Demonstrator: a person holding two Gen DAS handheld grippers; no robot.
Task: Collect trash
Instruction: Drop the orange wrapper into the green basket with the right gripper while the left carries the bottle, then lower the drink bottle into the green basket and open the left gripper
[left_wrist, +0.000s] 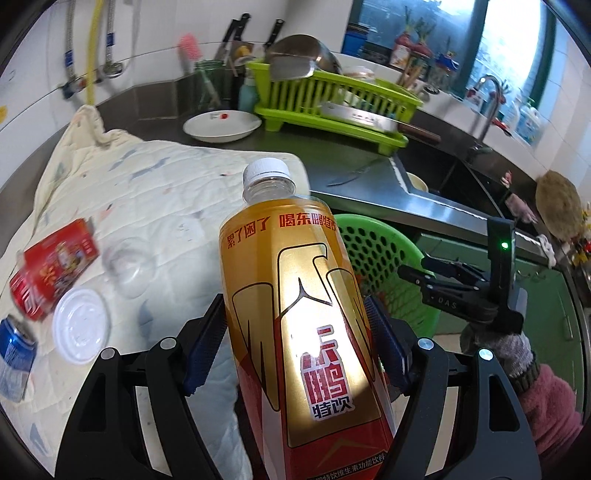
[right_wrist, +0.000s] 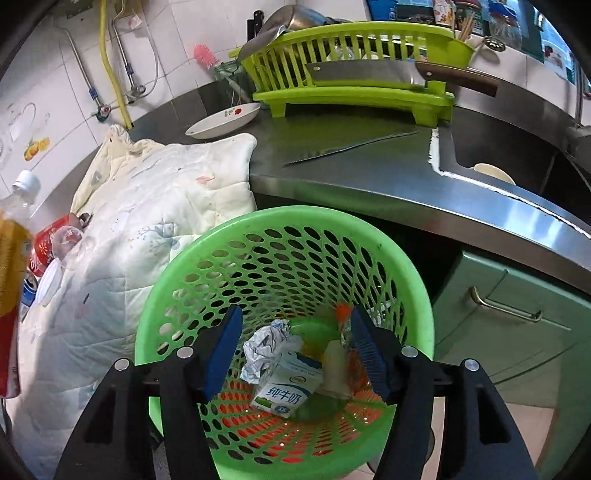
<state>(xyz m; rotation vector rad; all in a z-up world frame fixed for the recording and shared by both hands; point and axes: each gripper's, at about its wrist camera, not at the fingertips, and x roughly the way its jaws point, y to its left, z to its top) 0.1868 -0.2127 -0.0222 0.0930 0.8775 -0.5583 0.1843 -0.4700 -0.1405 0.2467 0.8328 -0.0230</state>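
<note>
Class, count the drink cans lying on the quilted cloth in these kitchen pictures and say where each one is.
2. A blue can lies at the cloth's near left edge; a red can lies just beyond it, under the red carton. More may be hidden.

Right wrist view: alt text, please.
The right gripper, jaws apart and empty, hangs over a green basket holding a milk carton and crumpled paper. A steel counter lies behind.
</note>
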